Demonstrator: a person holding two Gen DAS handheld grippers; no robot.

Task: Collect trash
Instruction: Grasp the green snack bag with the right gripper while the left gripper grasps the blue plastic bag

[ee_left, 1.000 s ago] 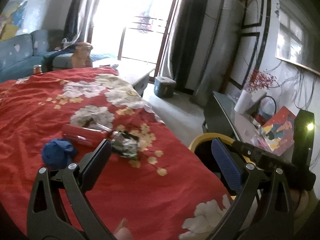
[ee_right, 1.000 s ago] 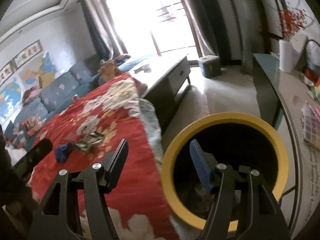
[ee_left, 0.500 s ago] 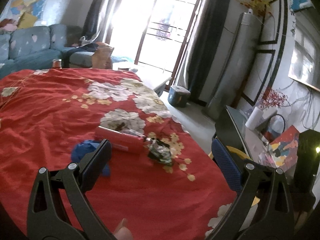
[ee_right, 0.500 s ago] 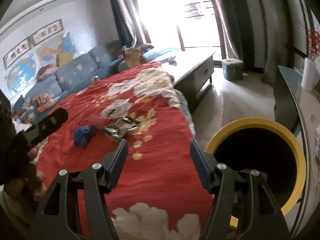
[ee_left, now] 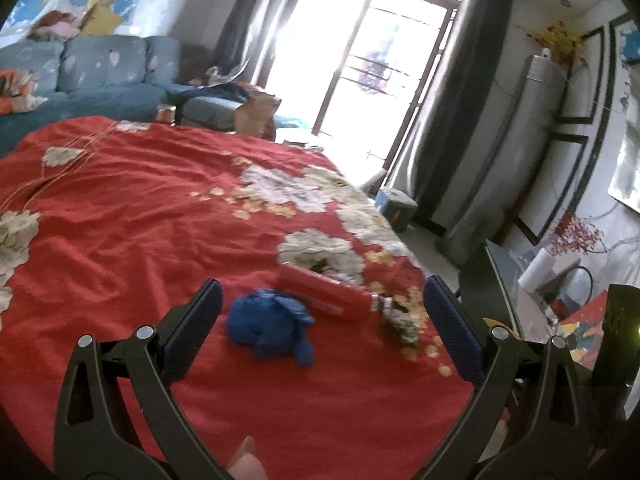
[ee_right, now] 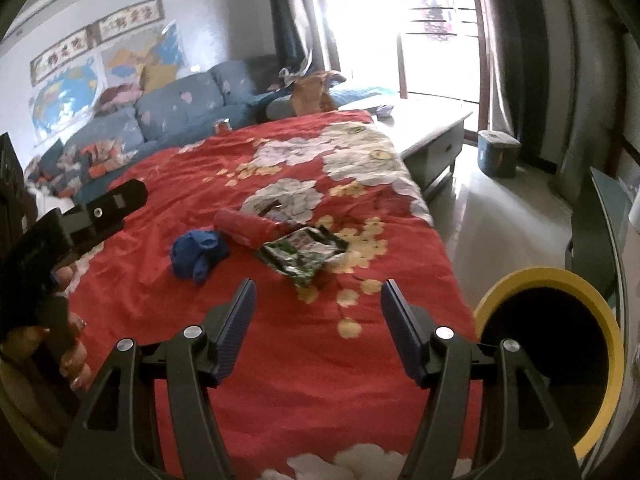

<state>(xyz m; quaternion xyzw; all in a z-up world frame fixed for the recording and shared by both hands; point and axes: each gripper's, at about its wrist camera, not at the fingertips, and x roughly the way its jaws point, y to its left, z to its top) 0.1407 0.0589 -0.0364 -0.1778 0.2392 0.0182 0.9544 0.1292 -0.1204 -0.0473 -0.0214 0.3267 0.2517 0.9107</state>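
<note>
Three pieces of trash lie on the red flowered cloth (ee_left: 120, 240): a crumpled blue glove (ee_left: 272, 326), a red packet (ee_left: 320, 290) and a green-and-white foil wrapper (ee_left: 398, 320). My left gripper (ee_left: 320, 332) is open and empty, just short of the blue glove. In the right wrist view the glove (ee_right: 198, 254), red packet (ee_right: 250, 230) and wrapper (ee_right: 304, 254) lie ahead of my right gripper (ee_right: 318, 326), which is open and empty above the cloth (ee_right: 280, 380). A yellow-rimmed black bin (ee_right: 560, 344) stands at the cloth's right edge.
A blue sofa (ee_left: 100, 76) stands behind the table. A low white table (ee_right: 432, 128) and a small teal box (ee_right: 498, 152) stand on the floor by the window. A dark side table (ee_left: 516, 284) with clutter is on the right. The left gripper (ee_right: 100, 212) shows at the left.
Both grippers swung left, away from the bin and toward the trash. The bin has left the left wrist view and slid to the right edge of the right wrist view. The trash looks closer.
</note>
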